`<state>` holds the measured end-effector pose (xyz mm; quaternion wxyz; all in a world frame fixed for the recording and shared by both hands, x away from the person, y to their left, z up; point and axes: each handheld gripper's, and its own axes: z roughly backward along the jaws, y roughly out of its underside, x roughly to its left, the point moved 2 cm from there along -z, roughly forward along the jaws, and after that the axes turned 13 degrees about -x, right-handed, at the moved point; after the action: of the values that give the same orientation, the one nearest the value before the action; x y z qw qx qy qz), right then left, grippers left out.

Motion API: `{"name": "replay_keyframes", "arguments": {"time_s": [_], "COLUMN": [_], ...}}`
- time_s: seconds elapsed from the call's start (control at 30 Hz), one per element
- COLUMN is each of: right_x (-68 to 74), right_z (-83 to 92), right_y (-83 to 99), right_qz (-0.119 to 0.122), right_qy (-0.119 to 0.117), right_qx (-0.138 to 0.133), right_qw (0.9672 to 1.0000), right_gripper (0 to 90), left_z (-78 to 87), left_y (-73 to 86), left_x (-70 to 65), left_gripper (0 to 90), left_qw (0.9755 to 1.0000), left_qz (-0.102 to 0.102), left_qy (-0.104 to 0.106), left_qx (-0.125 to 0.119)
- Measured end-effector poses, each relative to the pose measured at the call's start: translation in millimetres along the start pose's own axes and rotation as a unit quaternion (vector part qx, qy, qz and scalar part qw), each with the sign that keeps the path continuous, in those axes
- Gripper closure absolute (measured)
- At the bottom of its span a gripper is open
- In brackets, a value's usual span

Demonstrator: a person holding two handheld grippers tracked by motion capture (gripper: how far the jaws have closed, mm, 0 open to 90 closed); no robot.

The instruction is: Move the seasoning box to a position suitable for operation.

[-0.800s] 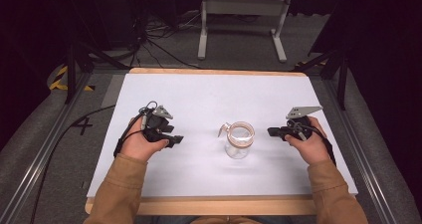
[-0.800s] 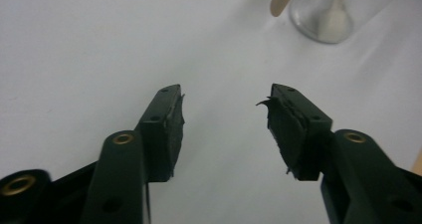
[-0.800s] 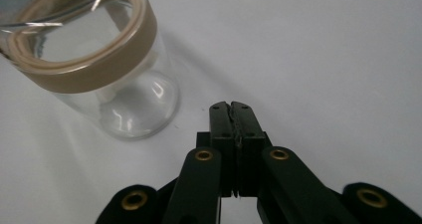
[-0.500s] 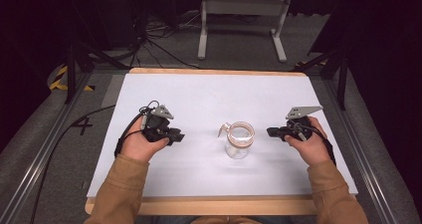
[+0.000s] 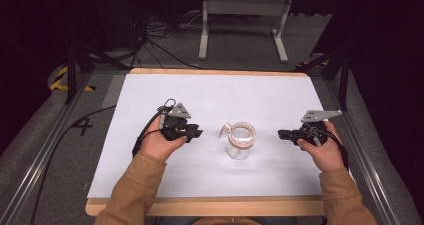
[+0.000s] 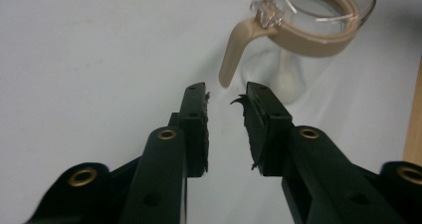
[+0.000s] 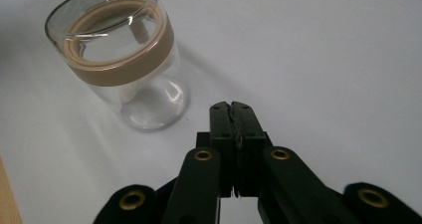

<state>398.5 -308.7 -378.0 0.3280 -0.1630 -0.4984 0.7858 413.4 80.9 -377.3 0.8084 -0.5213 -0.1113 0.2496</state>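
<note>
A clear glass jar (image 5: 239,142) with a tan band round its rim and a tan handle stands upright in the middle of the white table (image 5: 215,100). My left gripper (image 5: 198,133) sits to its left, jaws pointing at it and open with a small gap, nothing between them. In the left gripper view the jar's handle (image 6: 235,55) hangs just beyond the gripper's tips (image 6: 225,95). My right gripper (image 5: 281,134) rests to the jar's right, shut and empty. The right gripper view has the jar (image 7: 124,59) ahead and to the left of the closed gripper (image 7: 232,106).
A wooden edge (image 5: 200,205) runs along the table's near side. Beyond the far edge stand a white metal frame (image 5: 240,15) and cables (image 5: 150,35) on the grey floor. Metal rails (image 5: 30,175) flank the table.
My left gripper has edged right toward the jar. The right gripper has barely moved.
</note>
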Motion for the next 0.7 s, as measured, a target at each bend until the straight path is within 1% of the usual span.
{"name": "replay_keyframes", "arguments": {"time_s": [0.03,0.1,0.13,0.17,0.2,0.27,0.3,0.33,0.37,0.4,0.47,0.5,0.57,0.6,0.63,0.67,0.7], "right_x": [-0.3,-0.6,-0.3,-0.3,-0.3,0.3,0.7,0.8,1.2,1.5,2.0,2.3,3.0,3.6,4.7,5.4,6.0], "right_z": [1.4,3.0,3.9,4.4,4.9,5.3,5.3,5.2,4.8,4.6,4.2,4.2,4.2,4.1,3.7,3.3,2.5], "right_y": [0.7,1.5,2.0,2.5,3.1,3.7,3.9,4.3,4.7,5.0,5.6,5.7,6.1,6.4,6.9,7.6,8.6], "right_qz": [0.001,-0.001,-0.004,-0.004,-0.002,-0.004,-0.004,-0.002,-0.002,-0.002,-0.003,-0.003,-0.002,-0.002,-0.006,-0.004,-0.002], "right_qy": [0.001,0.001,0.001,0.002,0.002,0.002,0.001,0.001,-0.001,-0.002,-0.003,-0.003,-0.003,-0.004,-0.007,-0.009,-0.01], "right_qx": [-0.001,-0.004,-0.004,-0.004,-0.003,-0.003,-0.003,-0.002,-0.002,-0.001,0.0,0.001,0.001,0.001,0.001,0.003,0.005], "right_qw": [1.0,1.0,1.0,1.0,1.0,1.0,1.0,1.0,1.0,1.0,1.0,1.0,1.0,1.0,1.0,0.9999,0.9999], "right_gripper": [89.2,88.8,88.8,88.7,88.6,88.4,88.1,87.9,87.8,87.8,87.7,87.6,87.0,86.8,86.7,86.4,86.4], "left_z": [-4.2,-11.4,-14.7,-18.4,-22.0,-27.7,-29.7,-32.0,-33.9,-35.2,-41.0,-44.4,-52.2,-55.1,-58.0,-61.0,-62.6], "left_y": [0.7,2.9,4.4,5.8,7.3,9.6,10.4,10.9,11.7,12.2,15.0,16.8,21.2,22.7,24.0,25.4,26.2], "left_x": [-1.2,-4.8,-5.8,-6.9,-8.6,-10.2,-11.3,-11.1,-12.0,-12.1,-14.3,-15.0,-17.5,-17.6,-17.7,-18.5,-18.4], "left_gripper": [70.6,71.6,72.8,74.0,74.3,75.6,76.5,77.4,78.6,79.2,79.8,79.7,79.1,79.4,79.7,80.0,79.9], "left_qw": [1.0,0.9999,0.9998,0.9998,0.9998,0.9997,0.9997,0.9996,0.9995,0.9995,0.9995,0.9996,0.9997,0.9998,0.9997,0.9997,0.9997], "left_qz": [-0.007,-0.01,-0.018,-0.021,-0.017,-0.016,-0.011,-0.016,-0.012,-0.012,-0.003,-0.005,-0.001,-0.004,-0.006,-0.003,-0.004], "left_qy": [0.0,0.002,0.001,0.0,-0.001,0.002,-0.001,-0.002,-0.006,-0.008,-0.001,0.001,0.0,-0.001,-0.004,-0.008,-0.011], "left_qx": [-0.005,-0.004,-0.005,-0.007,-0.01,-0.018,-0.022,-0.025,-0.027,-0.029,-0.031,-0.028,-0.024,-0.02,-0.022,-0.023,-0.023]}}
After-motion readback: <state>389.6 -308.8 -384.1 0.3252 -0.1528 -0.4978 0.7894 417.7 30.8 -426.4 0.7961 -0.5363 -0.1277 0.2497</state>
